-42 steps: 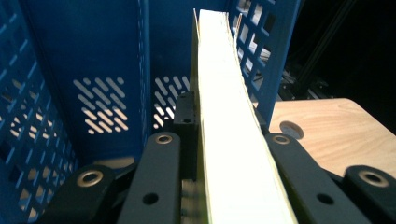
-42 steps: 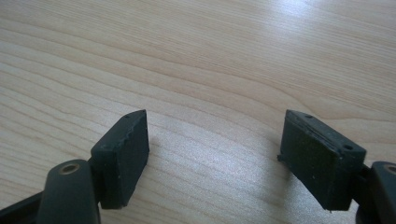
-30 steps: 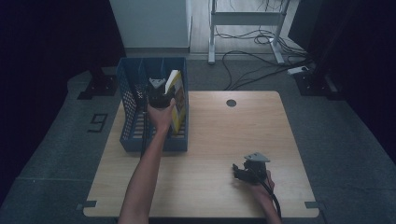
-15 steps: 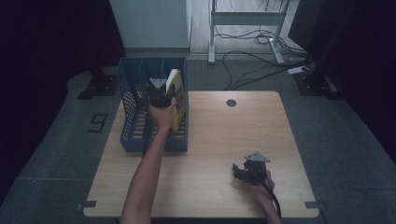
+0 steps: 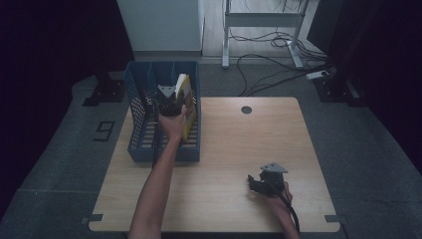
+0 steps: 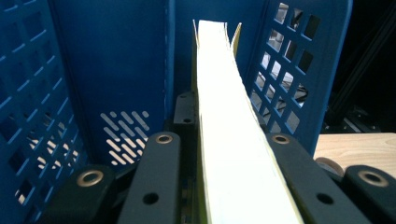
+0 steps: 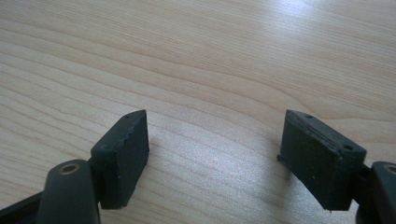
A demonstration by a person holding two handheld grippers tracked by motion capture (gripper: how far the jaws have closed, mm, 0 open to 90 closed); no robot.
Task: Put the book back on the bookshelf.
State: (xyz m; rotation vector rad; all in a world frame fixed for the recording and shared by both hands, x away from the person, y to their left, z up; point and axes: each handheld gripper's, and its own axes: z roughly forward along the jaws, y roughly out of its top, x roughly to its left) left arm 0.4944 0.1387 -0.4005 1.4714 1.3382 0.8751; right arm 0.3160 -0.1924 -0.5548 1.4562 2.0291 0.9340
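A thin book (image 5: 185,95) with a yellow cover and white pages stands upright in the right compartment of a blue mesh file rack (image 5: 134,117) at the table's far left. My left gripper (image 5: 168,102) reaches into the rack from the near side and is shut on the book. In the left gripper view the book's page edge (image 6: 224,135) runs up between the two black jaws, with the rack's divider (image 6: 169,70) just to its left. My right gripper (image 5: 260,183) rests low over the wooden table (image 5: 239,149) at the near right, open, with bare wood between its pads (image 7: 123,149).
The rack has three compartments; the left and middle ones look dark from above. A round cable hole (image 5: 246,109) sits at the table's far middle. Beyond the table are a desk frame (image 5: 259,20) and loose cables (image 5: 268,55) on the floor.
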